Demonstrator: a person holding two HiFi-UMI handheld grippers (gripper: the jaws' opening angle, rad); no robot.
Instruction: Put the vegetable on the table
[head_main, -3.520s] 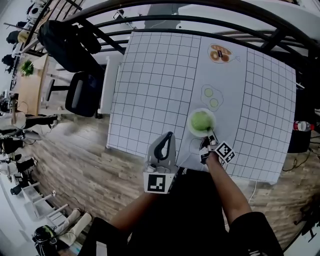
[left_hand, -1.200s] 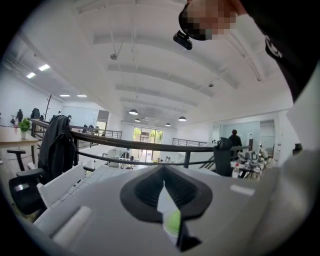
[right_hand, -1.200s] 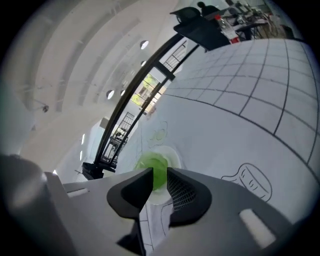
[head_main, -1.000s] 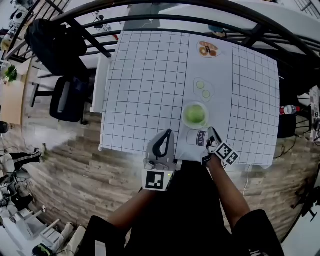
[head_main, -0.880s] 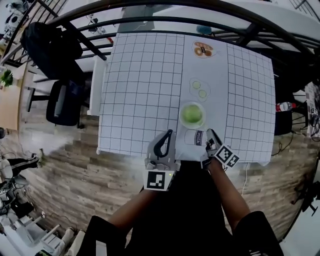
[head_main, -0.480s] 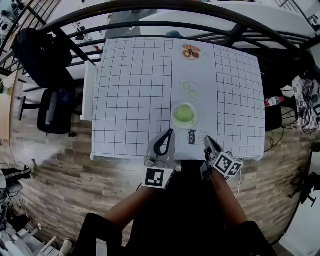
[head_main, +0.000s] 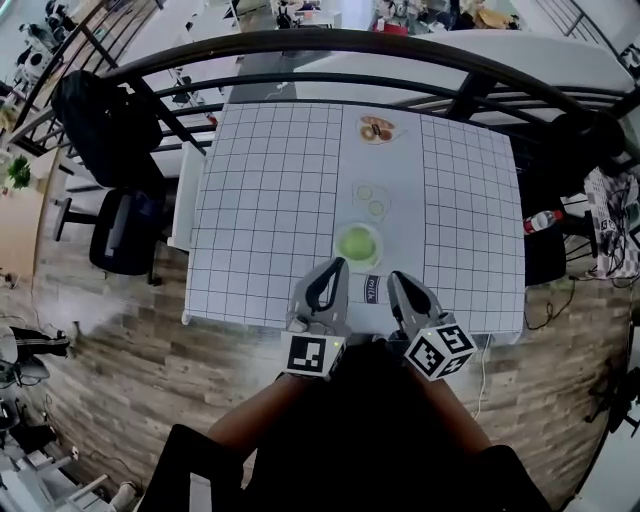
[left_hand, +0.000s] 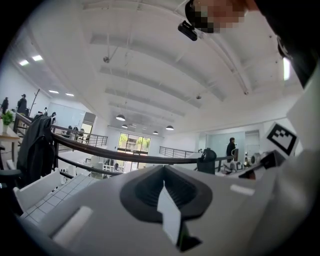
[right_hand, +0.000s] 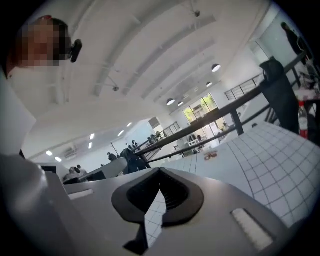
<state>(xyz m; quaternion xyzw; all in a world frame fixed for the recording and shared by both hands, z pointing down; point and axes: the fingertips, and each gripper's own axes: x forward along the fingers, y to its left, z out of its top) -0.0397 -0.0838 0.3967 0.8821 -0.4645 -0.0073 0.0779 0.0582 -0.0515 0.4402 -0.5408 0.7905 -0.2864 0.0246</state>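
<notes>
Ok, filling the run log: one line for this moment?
left tongs shut, empty | right tongs shut, empty | vegetable in dish, untouched

One green vegetable (head_main: 356, 243), one plate (head_main: 375, 244), one table (head_main: 262, 200), one left gripper (head_main: 333, 268), one right gripper (head_main: 396, 282), one chair (head_main: 125, 232)

Left hand-held gripper (head_main: 327, 270): I hold it out in front of my body, pointing forward and away from me, with the jaws pressed together on nothing and the marker cube (head_main: 313, 357) facing up toward my head. Right hand-held gripper (head_main: 396, 283): just beside the left and about level with it, tips leaning toward the left one, jaws likewise closed with nothing between them. Arms: my bare left forearm (head_main: 250, 418) runs back and down-left from its gripper.
</notes>
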